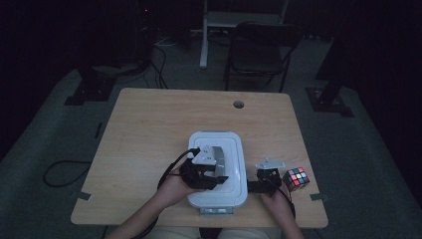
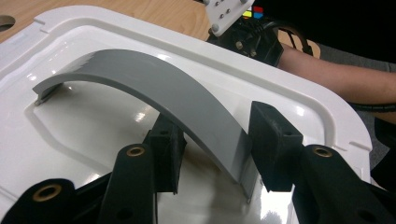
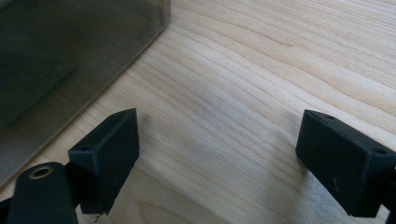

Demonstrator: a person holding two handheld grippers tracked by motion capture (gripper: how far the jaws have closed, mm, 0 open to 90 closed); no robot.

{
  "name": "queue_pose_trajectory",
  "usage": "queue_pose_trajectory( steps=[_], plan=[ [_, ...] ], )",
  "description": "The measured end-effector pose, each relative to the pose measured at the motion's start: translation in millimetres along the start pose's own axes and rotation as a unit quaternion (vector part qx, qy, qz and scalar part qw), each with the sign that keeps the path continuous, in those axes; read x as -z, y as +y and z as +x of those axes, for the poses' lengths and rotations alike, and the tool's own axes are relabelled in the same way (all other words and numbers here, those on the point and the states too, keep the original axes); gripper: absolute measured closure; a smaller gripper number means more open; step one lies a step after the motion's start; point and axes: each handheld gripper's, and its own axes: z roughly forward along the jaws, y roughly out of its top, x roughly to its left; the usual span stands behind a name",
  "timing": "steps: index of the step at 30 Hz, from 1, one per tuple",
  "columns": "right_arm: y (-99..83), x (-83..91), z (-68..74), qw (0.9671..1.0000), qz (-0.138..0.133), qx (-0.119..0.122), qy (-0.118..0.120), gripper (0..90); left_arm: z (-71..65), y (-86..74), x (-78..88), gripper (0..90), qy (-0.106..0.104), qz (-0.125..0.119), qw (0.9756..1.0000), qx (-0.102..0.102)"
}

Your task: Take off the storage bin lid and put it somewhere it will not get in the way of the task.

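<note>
A white lidded box [image 1: 215,141] sits near the table's front edge, with a grey arched handle [image 1: 218,158] across its lid [image 2: 93,116]. My left gripper [image 1: 221,176] comes in from the left and straddles the near end of the handle [image 2: 154,84]. In the left gripper view, the left gripper [image 2: 217,149] has a pad on each side of the grey strip, close to it but not clamped. My right gripper [image 1: 252,186] rests low at the box's right side. In the right gripper view, the right gripper [image 3: 219,140] stands wide open over bare wood, with the box wall [image 3: 56,56] at the left.
A colour cube [image 1: 296,179] lies on the table just right of the right hand; its corner [image 2: 255,11] peeks in behind the right gripper. A cable hole [image 1: 239,104] marks the far table edge. A folding chair [image 1: 259,50] stands beyond the table.
</note>
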Motion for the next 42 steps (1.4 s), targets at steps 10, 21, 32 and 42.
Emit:
queue_pose_trajectory(
  steps=[10,21,32,42],
  plan=[
    [0.0,0.0,0.0,1.0000,0.000,0.000,0.000,13.3,0.8,-0.1,8.0,66.1,-0.028,-0.015,0.9994,0.015],
    [0.0,0.0,-0.1,1.0000,-0.001,0.000,0.000,13.4,-10.2,6.3,31.7,76.2,-0.067,-0.060,0.9960,-0.004],
    [-0.1,0.2,0.0,1.0000,0.000,-0.001,0.000,13.4,-7.9,8.9,57.8,84.5,-0.051,-0.081,0.9954,-0.004],
    [-0.2,0.3,-0.1,1.0000,0.000,-0.001,-0.001,13.5,-1.1,5.5,84.4,84.8,-0.030,-0.087,0.9958,-0.007]
  ],
)
